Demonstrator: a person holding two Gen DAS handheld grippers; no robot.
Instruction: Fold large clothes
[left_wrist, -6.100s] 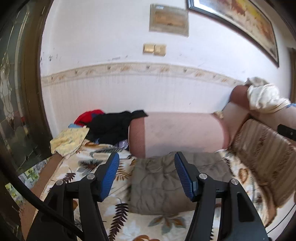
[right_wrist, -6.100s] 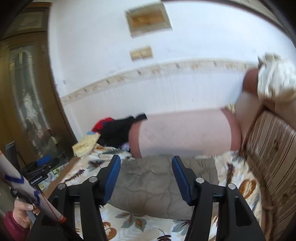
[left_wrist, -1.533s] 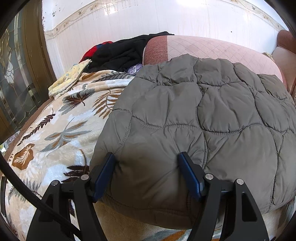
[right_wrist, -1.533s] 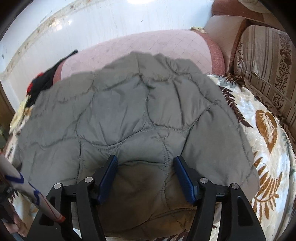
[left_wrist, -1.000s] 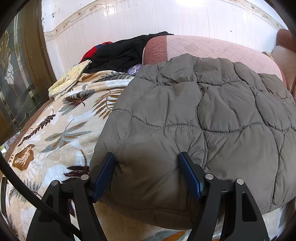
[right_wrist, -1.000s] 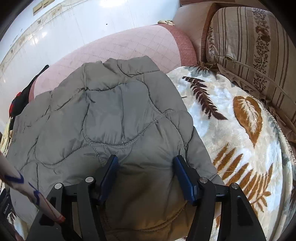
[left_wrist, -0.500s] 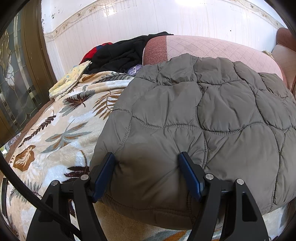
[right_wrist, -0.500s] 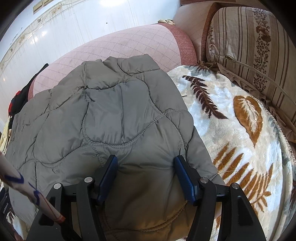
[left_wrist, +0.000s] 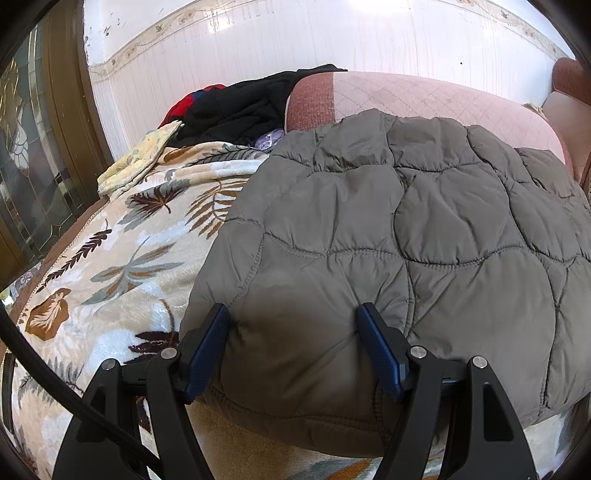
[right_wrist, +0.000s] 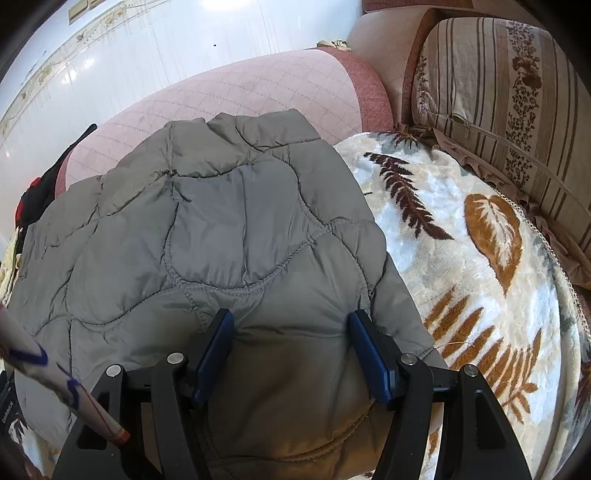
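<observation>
White wall panelling (left_wrist: 280, 48) with a patterned border strip runs behind a sofa draped in a plush blanket (left_wrist: 122, 258) printed with brown and grey leaves. On that blanket lies the quilted grey-green jacket (left_wrist: 424, 229), puffy, stitched in wavy cells, its far edge resting against the pink sofa armrest (left_wrist: 424, 96).

Both of my tongs sit at the jacket's near hem. From my left wrist view, my left gripper (left_wrist: 293, 350) has its blue pads well apart, pushed down into the padding near the jacket's left corner, with a bulge of fabric rising between them. From my right wrist view, my right gripper (right_wrist: 291, 347) is the same: blue pads spread wide, sunk into the fabric near the right edge, a mound of jacket between them. Whether either pair truly pinches the fabric or only presses into it, I cannot tell.

Beyond the jacket's left side, a heap of black and red clothes (left_wrist: 236, 107) sits by the armrest, with a pale yellow cloth (left_wrist: 144, 155) beside it. To the right, a striped floral cushion (right_wrist: 509, 92) leans against the sofa back.
</observation>
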